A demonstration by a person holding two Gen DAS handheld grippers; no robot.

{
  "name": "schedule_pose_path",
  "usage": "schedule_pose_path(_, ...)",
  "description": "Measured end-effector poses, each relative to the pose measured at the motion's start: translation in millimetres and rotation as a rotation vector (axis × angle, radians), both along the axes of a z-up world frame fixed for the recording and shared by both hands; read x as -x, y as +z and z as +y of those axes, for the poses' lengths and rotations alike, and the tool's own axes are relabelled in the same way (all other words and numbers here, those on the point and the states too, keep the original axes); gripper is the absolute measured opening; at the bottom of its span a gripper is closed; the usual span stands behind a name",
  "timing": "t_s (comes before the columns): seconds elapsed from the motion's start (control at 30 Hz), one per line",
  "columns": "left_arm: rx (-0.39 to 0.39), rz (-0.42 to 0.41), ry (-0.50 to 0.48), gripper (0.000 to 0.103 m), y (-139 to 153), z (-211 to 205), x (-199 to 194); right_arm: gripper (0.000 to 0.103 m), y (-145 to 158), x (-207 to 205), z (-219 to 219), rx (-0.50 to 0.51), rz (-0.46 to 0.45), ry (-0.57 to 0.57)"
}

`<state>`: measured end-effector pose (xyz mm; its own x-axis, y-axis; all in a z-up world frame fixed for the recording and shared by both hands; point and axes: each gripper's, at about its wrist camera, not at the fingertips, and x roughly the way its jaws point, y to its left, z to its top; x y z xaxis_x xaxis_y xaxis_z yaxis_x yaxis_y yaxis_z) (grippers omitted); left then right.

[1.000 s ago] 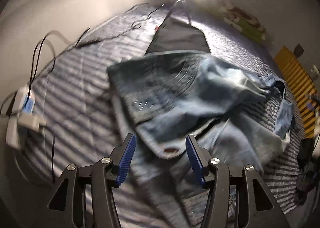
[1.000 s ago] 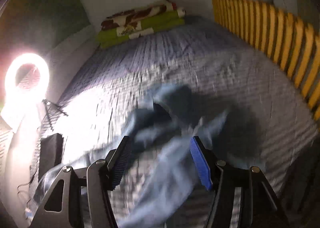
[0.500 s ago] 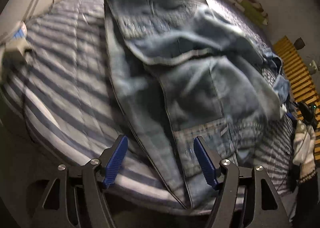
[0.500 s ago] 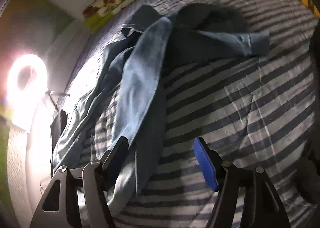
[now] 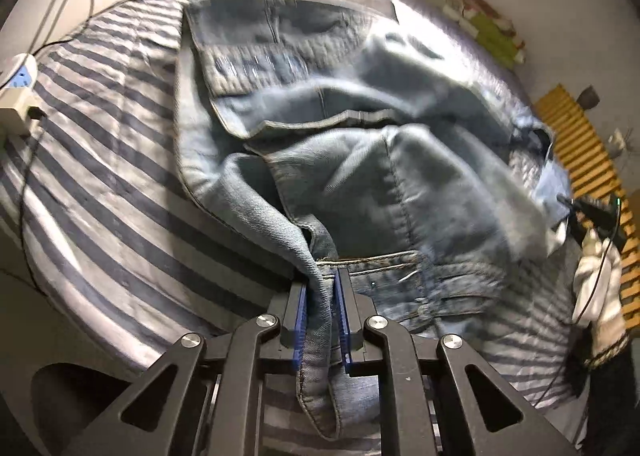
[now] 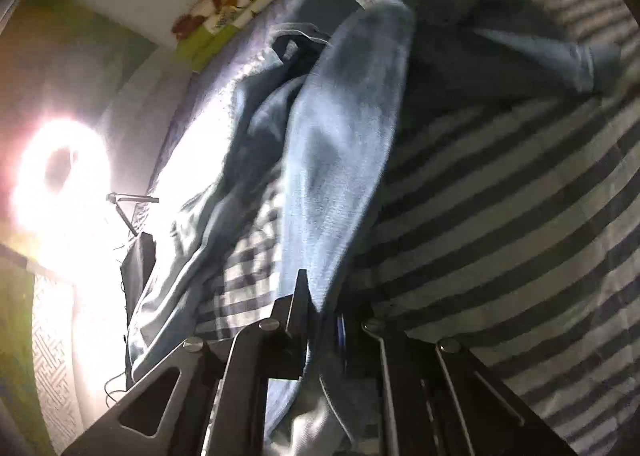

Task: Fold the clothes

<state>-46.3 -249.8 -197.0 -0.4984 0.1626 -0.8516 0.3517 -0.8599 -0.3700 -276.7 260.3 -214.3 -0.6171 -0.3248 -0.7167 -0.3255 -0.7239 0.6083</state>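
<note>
The denim jacket (image 5: 360,159) lay crumpled across the middle of the striped bed (image 5: 104,191), reaching its near edge. The left gripper (image 5: 320,320) had just closed, and its blue pads pinched a hem fold. The right gripper (image 6: 324,320) had just closed too, on a pale sleeve (blurry here). Bare stripes lay on both sides. A ring light (image 6: 60,171) glared beside the bed.

Bare striped bedspread (image 6: 500,215) beside jacket (image 6: 340,159)
</note>
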Motion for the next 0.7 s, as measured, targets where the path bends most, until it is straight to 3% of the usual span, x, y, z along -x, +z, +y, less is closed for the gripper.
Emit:
schedule_pose_path(0.17,-0.010,0.108,0.035,0.012,48.7,-34.6,-11.2,0.009,64.8,-40.6,1.1,-0.075,0.103,-0.002)
schedule_pose_path(0.33,0.024,0.204,0.053,0.012,103.8,-76.5,-25.9,0.009,166.9,-114.0,-6.2,-0.200,0.245,-0.003)
schedule_pose_path(0.43,0.096,0.213,0.061,0.004,126.1,-90.6,-37.7,0.009,205.6,-151.7,-16.4,-0.245,0.222,0.014)
schedule_pose_path(0.5,0.083,0.194,0.042,0.004,123.7,-95.7,-48.1,0.010,210.2,-164.1,-20.7,-0.285,0.159,0.008)
schedule_pose_path(0.57,0.078,0.138,0.018,0.005,108.7,-94.7,-50.1,0.015,196.3,-166.2,-25.2,-0.336,0.080,-0.001)
schedule_pose_path(0.6,0.085,0.103,-0.004,0.005,98.7,-92.5,-48.6,0.021,180.4,-162.3,-26.7,-0.360,0.025,0.018)
schedule_pose_path(0.7,0.109,0.088,0.003,0.005,90.9,-84.0,-53.9,0.023,116.0,-144.4,-22.2,-0.351,-0.177,0.128)
